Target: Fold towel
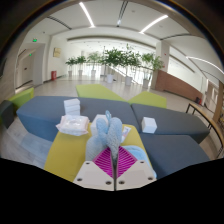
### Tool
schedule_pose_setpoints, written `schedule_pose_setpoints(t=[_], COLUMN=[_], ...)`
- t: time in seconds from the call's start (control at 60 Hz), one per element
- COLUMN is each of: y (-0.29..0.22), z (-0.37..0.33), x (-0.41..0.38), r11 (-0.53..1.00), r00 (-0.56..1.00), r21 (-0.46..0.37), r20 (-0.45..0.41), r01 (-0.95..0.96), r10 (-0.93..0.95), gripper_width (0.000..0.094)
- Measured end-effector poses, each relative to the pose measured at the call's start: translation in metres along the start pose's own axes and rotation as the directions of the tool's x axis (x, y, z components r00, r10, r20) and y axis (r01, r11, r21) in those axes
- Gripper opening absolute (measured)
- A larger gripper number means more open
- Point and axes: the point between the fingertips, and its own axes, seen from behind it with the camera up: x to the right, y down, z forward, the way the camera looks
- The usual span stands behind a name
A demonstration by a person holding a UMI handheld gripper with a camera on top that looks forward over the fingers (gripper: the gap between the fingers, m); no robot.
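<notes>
Where the two fingers come together low in the gripper view, a bunched light-blue towel sits pinched between them, its cloth rising in soft lumps above the fingertips. The gripper has its fingers clenched on that cloth, and the magenta pads show just under the bunch, nearly meeting, with only a thin line of fabric between them. The towel is lifted clear of the surface beneath rather than lying flat.

Under and beyond it spreads a wide seating island with grey-blue cushions and yellow-green panels, one yellow-green strip running just beside the fingers. On the grey-blue part beside the towel rests a pale, crumpled bundle, whether cloth or wrapping cannot be told, and a small white box-like thing stands just beyond it. On the other side of the towel, another small white box sits on the grey-blue cushion, well apart from the fingers.

Further off stands a row of green potted plants along a bright hall, with long strip lights in the ceiling.
</notes>
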Motion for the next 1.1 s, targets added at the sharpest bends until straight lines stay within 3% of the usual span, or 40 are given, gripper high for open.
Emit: schedule_pose_setpoints(t=[0.133,0.25,0.383,0.433,0.45,0.467,0.483,0.517,0.533,0.65,0.833,1.1], y=[0.050,0.083,0.086,0.083,0.081,0.078,0.075,0.072,0.071,0.060,0.041,0.024], z=[0.027,0.042,0.043,0.040,0.038,0.039,0.036,0.029,0.027,-0.007,-0.087,-0.197], x=[0.070,0.087,0.091,0.093,0.094,0.094,0.097,0.107,0.113,0.123,0.100,0.041], r11=[0.996,0.986,0.983,0.982,0.982,0.983,0.983,0.985,0.986,0.987,0.988,0.998], r00=[0.996,0.994,0.993,0.992,0.991,0.990,0.989,0.986,0.985,0.983,0.992,0.997], r21=[-0.092,-0.147,-0.154,-0.152,-0.148,-0.143,-0.138,-0.131,-0.132,-0.132,-0.111,-0.016], r20=[-0.086,-0.088,-0.082,-0.082,-0.084,-0.089,-0.101,-0.136,-0.151,-0.174,-0.074,0.058], r01=[-0.019,-0.080,-0.100,-0.110,-0.114,-0.118,-0.121,-0.114,-0.105,-0.089,-0.105,-0.054], r10=[0.011,0.068,0.088,0.099,0.103,0.106,0.107,0.096,0.084,0.066,0.097,0.055], gripper_width=[0.0013,0.0022,0.0050,0.0177,0.0283,0.0321,0.0457,0.0561,0.0668,0.0823,0.0848,0.0847])
